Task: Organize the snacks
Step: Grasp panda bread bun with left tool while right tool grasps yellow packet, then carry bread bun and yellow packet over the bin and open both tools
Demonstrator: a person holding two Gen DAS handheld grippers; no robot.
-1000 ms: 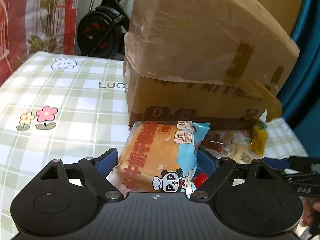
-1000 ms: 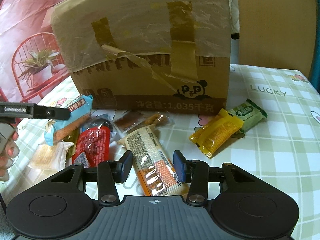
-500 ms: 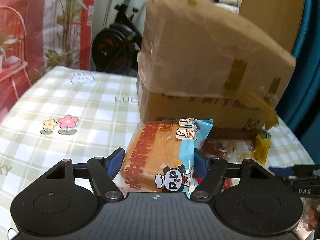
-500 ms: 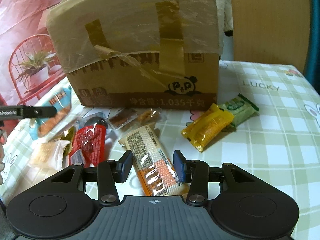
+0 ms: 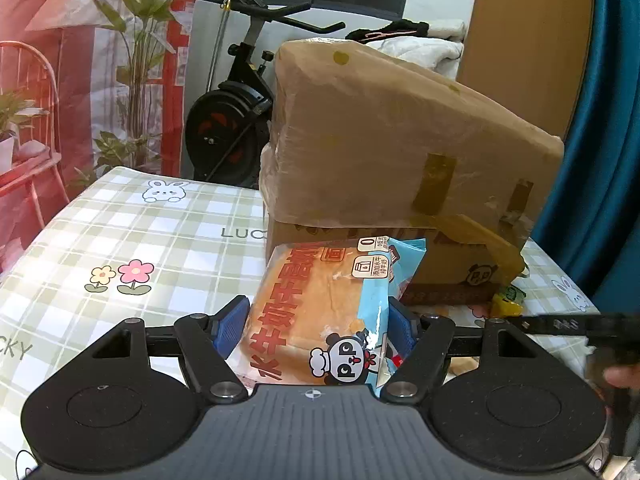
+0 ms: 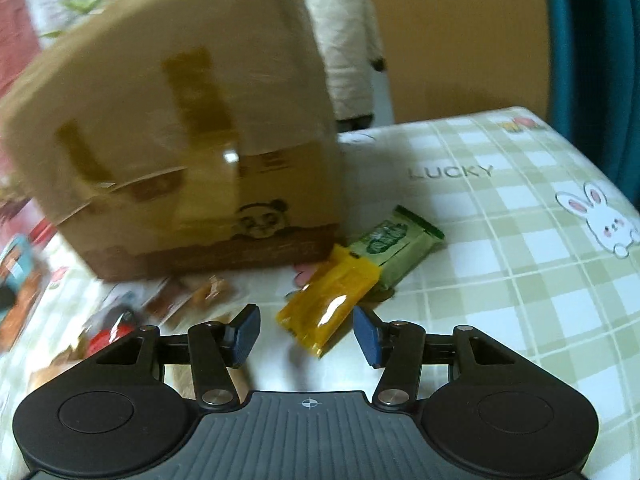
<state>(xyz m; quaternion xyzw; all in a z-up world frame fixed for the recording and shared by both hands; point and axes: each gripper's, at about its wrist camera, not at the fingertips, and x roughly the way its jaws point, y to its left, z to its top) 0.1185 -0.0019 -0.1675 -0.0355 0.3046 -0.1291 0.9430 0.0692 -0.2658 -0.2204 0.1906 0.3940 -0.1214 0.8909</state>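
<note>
My left gripper [image 5: 318, 330] is shut on a packaged bread loaf [image 5: 320, 312] with red lettering and a panda logo, held above the checked tablecloth in front of the taped cardboard box [image 5: 400, 160]. In the blurred right wrist view, my right gripper [image 6: 306, 330] has its jaws opening, with a yellow snack packet [image 6: 330, 300] lying on the table just beyond and between the fingertips, not gripped. A green snack packet [image 6: 394, 242] lies behind the yellow one, beside the box [image 6: 180, 140]. Several more wrapped snacks [image 6: 120, 316] lie blurred at the left.
The checked tablecloth [image 5: 132, 240] has bare room left of the box, and more [image 6: 520, 260] to the right of it. An exercise bike [image 5: 236, 120] stands behind the table. The other gripper's bar and a hand [image 5: 592, 328] show at the right edge.
My left gripper closed onto the bread loaf and lifted it. My right gripper swung right from the orange-and-white packet to the yellow packet, and its jaws widened.
</note>
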